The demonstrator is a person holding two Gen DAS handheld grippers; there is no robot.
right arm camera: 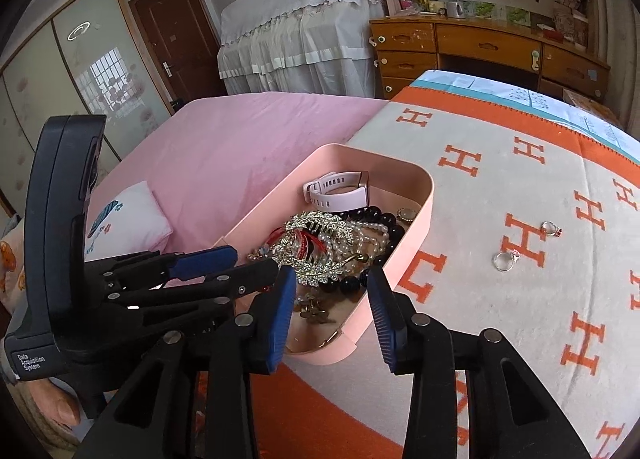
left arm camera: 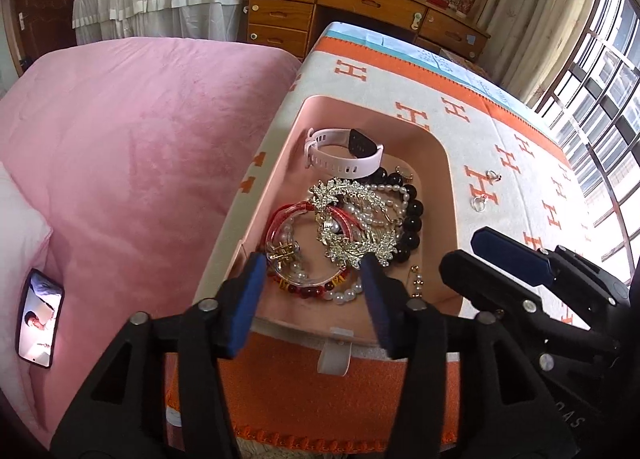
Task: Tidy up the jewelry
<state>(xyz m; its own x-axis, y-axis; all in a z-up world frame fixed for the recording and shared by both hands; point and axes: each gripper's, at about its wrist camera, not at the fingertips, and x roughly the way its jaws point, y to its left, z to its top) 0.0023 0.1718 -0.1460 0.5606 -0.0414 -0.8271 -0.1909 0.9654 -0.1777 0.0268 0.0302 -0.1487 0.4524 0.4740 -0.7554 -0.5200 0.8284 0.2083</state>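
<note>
A pink tray [left arm camera: 447, 163] [right arm camera: 416, 235] sits on an orange-and-white blanket [left arm camera: 520, 163]. It holds a pink watch [left arm camera: 340, 153] [right arm camera: 338, 191], a gold rhinestone hair comb [left arm camera: 352, 219] [right arm camera: 316, 243], black beads [left arm camera: 412, 215], pearls, and red bangles [left arm camera: 296, 255]. Two silver rings [left arm camera: 480, 201] [right arm camera: 505, 259] lie on the blanket right of the tray; the farther ring [right arm camera: 552, 228] has a red stone. My left gripper [left arm camera: 314, 273] is open and empty over the tray's near end. My right gripper [right arm camera: 332, 291] is open and empty above the tray's near right corner.
A pink bed [left arm camera: 132, 139] lies left of the blanket. A phone [left arm camera: 38, 319] rests on the bed. A wooden desk with drawers [left arm camera: 360, 7] stands beyond. A window with bars [left arm camera: 600, 99] is at the right.
</note>
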